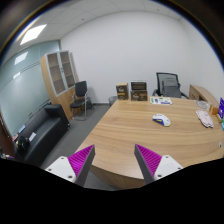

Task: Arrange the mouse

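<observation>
A small white and dark mouse (161,119) lies on the large wooden conference table (135,130), well beyond my fingers and to their right. My gripper (115,160) is open and empty, held above the table's near rounded end. Its two fingers with purple pads (81,157) stand wide apart with only tabletop and floor between them. The mouse is far from the fingers, with nothing touching it.
Papers and small items (205,117) lie at the table's right side. Black office chairs (169,86) stand behind the table and another (80,96) stands at the far left. A black sofa (38,130) lines the left wall by a wooden cabinet (60,78).
</observation>
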A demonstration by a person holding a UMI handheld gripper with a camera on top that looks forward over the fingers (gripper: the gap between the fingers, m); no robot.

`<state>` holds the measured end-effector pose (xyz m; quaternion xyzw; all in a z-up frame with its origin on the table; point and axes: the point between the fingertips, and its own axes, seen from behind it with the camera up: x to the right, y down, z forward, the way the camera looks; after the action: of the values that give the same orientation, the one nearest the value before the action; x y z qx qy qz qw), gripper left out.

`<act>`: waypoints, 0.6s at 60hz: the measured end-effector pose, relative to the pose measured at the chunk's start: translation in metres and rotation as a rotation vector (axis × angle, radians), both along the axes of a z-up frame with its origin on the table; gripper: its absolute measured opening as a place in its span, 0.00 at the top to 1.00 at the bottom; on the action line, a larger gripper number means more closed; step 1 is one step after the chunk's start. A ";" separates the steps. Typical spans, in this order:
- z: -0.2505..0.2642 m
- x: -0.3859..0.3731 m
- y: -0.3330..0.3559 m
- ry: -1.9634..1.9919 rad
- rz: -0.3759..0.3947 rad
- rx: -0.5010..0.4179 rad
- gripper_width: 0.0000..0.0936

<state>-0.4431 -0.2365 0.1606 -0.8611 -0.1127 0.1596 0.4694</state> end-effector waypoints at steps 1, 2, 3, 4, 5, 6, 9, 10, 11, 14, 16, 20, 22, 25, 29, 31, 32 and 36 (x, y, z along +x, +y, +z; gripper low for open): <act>-0.001 0.007 0.002 -0.009 -0.011 0.000 0.12; -0.002 0.011 0.004 -0.017 -0.022 0.000 0.12; -0.004 0.016 0.006 -0.024 -0.031 -0.001 0.12; -0.006 0.020 0.009 -0.028 -0.039 -0.003 0.12; -0.009 0.024 0.012 -0.033 -0.047 -0.006 0.12; -0.011 0.029 0.015 -0.037 -0.055 -0.009 0.12; -0.022 0.045 0.028 -0.052 -0.082 -0.019 0.12; -0.025 0.051 0.034 -0.056 -0.092 -0.021 0.12; -0.028 0.056 0.040 -0.061 -0.101 -0.022 0.12; -0.035 0.072 0.058 -0.072 -0.126 -0.020 0.12; -0.040 0.083 0.070 -0.079 -0.138 -0.020 0.12; -0.049 0.104 0.096 -0.091 -0.159 -0.011 0.12; -0.057 0.114 0.112 -0.099 -0.160 -0.006 0.12; -0.071 0.130 0.134 -0.116 -0.168 -0.011 0.12; -0.092 0.144 0.166 -0.109 -0.159 -0.032 0.12; -0.103 0.152 0.181 -0.108 -0.154 -0.049 0.12; -0.109 0.156 0.189 -0.109 -0.151 -0.059 0.11; -0.124 0.169 0.220 -0.130 -0.125 -0.058 0.12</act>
<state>-0.2743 -0.0163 0.0369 -0.8882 -0.0843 0.0770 0.4451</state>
